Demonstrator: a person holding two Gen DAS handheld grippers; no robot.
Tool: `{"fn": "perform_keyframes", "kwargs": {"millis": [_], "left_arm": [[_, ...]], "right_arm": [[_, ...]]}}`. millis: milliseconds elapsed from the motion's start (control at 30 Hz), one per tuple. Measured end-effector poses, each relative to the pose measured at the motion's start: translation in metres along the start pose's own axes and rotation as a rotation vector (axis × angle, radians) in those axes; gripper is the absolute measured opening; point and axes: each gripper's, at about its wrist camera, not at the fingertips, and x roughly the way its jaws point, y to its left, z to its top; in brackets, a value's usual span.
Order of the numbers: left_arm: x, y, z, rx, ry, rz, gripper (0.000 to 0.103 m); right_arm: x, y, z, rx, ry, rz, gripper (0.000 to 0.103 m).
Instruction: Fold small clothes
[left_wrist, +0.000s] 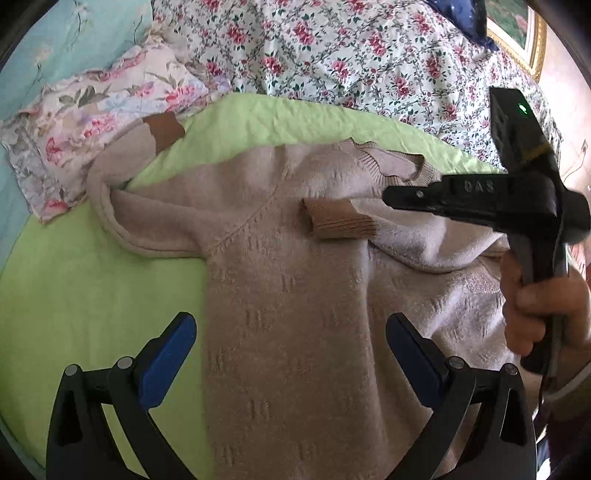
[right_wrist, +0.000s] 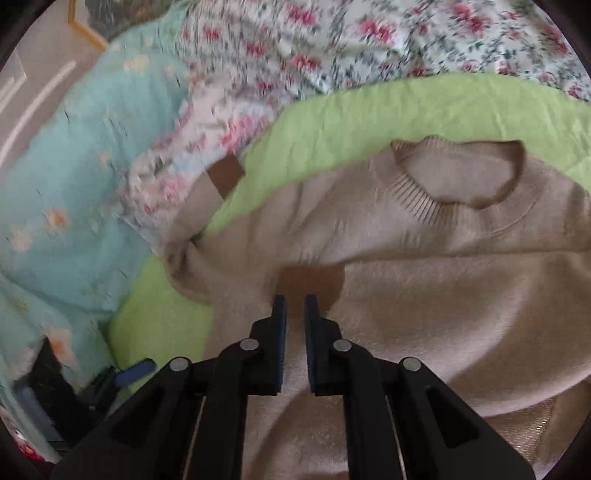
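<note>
A small beige knit sweater (left_wrist: 288, 280) lies on a light green mat (left_wrist: 92, 280). One sleeve is folded across its chest, with its brown cuff (left_wrist: 340, 218) near the middle. The other sleeve stretches to the far left, ending in a brown cuff (left_wrist: 162, 131). My left gripper (left_wrist: 291, 332) is open and empty, just above the sweater's lower body. My right gripper (right_wrist: 294, 301) hovers over the folded sleeve behind its brown cuff (right_wrist: 312, 280), jaws nearly closed with a narrow gap and nothing between them. It shows from the side in the left wrist view (left_wrist: 391, 195). The neckline (right_wrist: 458, 177) lies at the far side.
A floral quilt (left_wrist: 332, 55) covers the bed behind the mat. A floral pillow (left_wrist: 92, 110) and pale blue bedding (right_wrist: 74, 184) lie to the left. A gold picture frame (left_wrist: 532, 40) stands at the back right. The person's hand (left_wrist: 543, 302) holds the right gripper's handle.
</note>
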Motion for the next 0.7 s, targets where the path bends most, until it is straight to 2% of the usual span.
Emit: {"fn": "perform_keyframes", "kwargs": {"millis": [67, 200, 233, 300, 333, 367, 433, 500, 567, 633, 667, 700], "left_arm": [[0.010, 0.003, 0.005, -0.013, 0.017, -0.032, 0.103], [0.047, 0.000, 0.032, -0.043, 0.052, -0.146, 0.103], [0.056, -0.001, 0.038, -0.044, 0.056, -0.160, 0.103], [0.084, -0.003, 0.054, -0.052, 0.085, -0.170, 0.103], [0.098, -0.004, 0.060, -0.059, 0.097, -0.183, 0.103], [0.110, -0.003, 0.066, -0.068, 0.112, -0.187, 0.102], [0.131, -0.002, 0.074, -0.094, 0.138, -0.199, 0.099], [0.137, -0.004, 0.081, -0.102, 0.110, -0.222, 0.094], [0.138, -0.009, 0.086, -0.088, 0.089, -0.275, 0.070], [0.140, -0.013, 0.091, -0.081, 0.098, -0.295, 0.015], [0.140, -0.014, 0.092, -0.072, 0.098, -0.295, 0.007], [0.136, -0.015, 0.094, -0.064, 0.100, -0.297, 0.007]], "right_arm": [[-0.003, -0.007, -0.001, 0.028, -0.003, -0.011, 0.011], [-0.030, -0.029, -0.010, 0.056, -0.031, -0.092, 0.012], [-0.039, -0.035, -0.014, 0.065, -0.040, -0.106, 0.016], [-0.060, -0.050, -0.024, 0.091, -0.064, -0.123, 0.032], [-0.068, -0.057, -0.029, 0.101, -0.078, -0.135, 0.048], [-0.075, -0.060, -0.033, 0.107, -0.089, -0.145, 0.057], [-0.094, -0.072, -0.046, 0.122, -0.110, -0.166, 0.058], [-0.111, -0.084, -0.059, 0.152, -0.128, -0.192, 0.058], [-0.123, -0.094, -0.070, 0.185, -0.149, -0.212, 0.058], [-0.137, -0.105, -0.081, 0.222, -0.172, -0.225, 0.058], [-0.141, -0.108, -0.084, 0.231, -0.178, -0.229, 0.058], [-0.145, -0.110, -0.087, 0.236, -0.186, -0.237, 0.058]]}}
